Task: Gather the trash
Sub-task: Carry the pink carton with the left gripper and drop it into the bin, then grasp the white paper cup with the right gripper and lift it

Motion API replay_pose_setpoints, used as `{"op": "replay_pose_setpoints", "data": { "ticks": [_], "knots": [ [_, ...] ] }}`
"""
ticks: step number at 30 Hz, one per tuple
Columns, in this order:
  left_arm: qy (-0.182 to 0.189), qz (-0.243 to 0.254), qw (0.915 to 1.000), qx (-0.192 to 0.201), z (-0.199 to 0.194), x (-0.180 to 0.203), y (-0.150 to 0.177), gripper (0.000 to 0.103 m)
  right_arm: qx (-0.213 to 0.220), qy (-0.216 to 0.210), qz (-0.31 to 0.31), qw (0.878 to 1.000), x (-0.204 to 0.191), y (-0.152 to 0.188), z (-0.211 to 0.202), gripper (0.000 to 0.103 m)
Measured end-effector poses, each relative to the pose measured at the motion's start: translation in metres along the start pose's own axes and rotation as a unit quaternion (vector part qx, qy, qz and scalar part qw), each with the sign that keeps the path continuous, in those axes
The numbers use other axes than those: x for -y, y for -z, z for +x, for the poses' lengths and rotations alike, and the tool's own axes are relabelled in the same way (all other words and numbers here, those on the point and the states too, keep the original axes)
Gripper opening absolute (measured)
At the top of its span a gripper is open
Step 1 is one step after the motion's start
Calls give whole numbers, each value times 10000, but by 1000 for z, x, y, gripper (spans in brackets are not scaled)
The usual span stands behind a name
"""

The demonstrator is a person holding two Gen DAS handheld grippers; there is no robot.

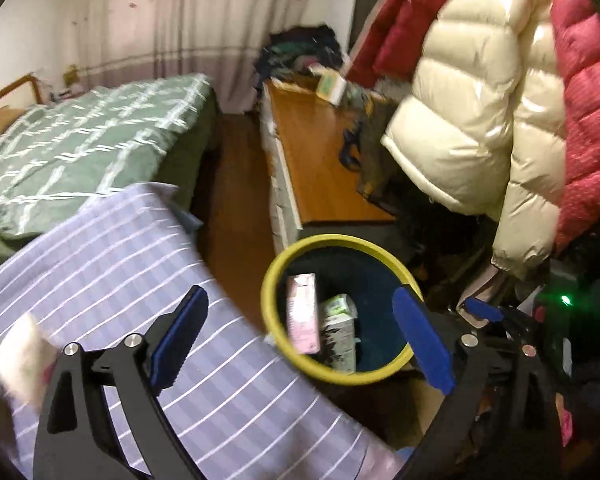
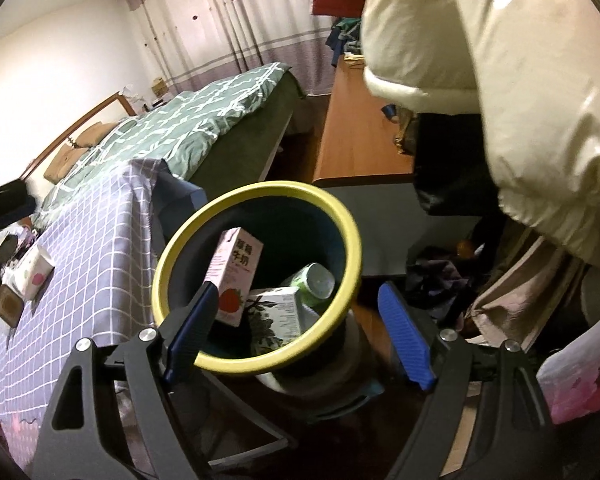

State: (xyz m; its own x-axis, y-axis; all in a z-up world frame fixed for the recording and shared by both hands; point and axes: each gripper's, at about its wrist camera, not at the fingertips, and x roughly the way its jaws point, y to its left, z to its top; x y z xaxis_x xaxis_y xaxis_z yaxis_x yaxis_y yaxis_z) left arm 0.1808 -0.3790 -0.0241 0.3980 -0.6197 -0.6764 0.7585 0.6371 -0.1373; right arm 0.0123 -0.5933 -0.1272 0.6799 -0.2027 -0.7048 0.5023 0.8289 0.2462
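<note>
Drop-off step, judging by the layout: left gripper (image 1: 300, 340) jaws spread wide, nothing between them, hanging over the yellow-rimmed bin (image 1: 268, 280). Right gripper (image 2: 296, 332) also spread and empty, right over the bin (image 2: 256, 196). Inside the bin: pink milk carton (image 2: 236, 272), green can (image 2: 314, 282), white-green box (image 2: 276, 314). Left of the bin, on the checked cloth (image 2: 80, 240), a tissue pack (image 2: 32, 272) looks like the next pick; calls for swinging a gripper back over it.
</note>
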Motion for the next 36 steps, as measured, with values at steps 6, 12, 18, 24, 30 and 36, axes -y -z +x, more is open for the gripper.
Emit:
{"op": "replay_pose_setpoints", "data": {
  "ticks": [6,12,18,24,30,36],
  "knots": [
    [-609,-400,9963,463,-90,-45,49,98,-60,-50,-238,9997,-26,3,-1,78],
    [-1440,-883,9820,850,-164,-90,105,98,-96,-263,-695,9972,-74,3,-1,79],
    [-1939,-1365,9656,1068,-219,-125,160,98,-175,-703,-1400,9875,-150,3,2,79],
    [-1986,-1850,9546,1226,-251,-152,205,98,-198,-1556,-2291,9607,-246,3,5,86],
    [-2180,-2081,9462,1178,-259,-169,232,98,-201,-2231,-3145,9225,-328,2,23,96],
    [-2202,-2282,9405,1223,-262,-183,244,98,-194,-2433,-3866,8894,-384,5,59,96]
  ]
}}
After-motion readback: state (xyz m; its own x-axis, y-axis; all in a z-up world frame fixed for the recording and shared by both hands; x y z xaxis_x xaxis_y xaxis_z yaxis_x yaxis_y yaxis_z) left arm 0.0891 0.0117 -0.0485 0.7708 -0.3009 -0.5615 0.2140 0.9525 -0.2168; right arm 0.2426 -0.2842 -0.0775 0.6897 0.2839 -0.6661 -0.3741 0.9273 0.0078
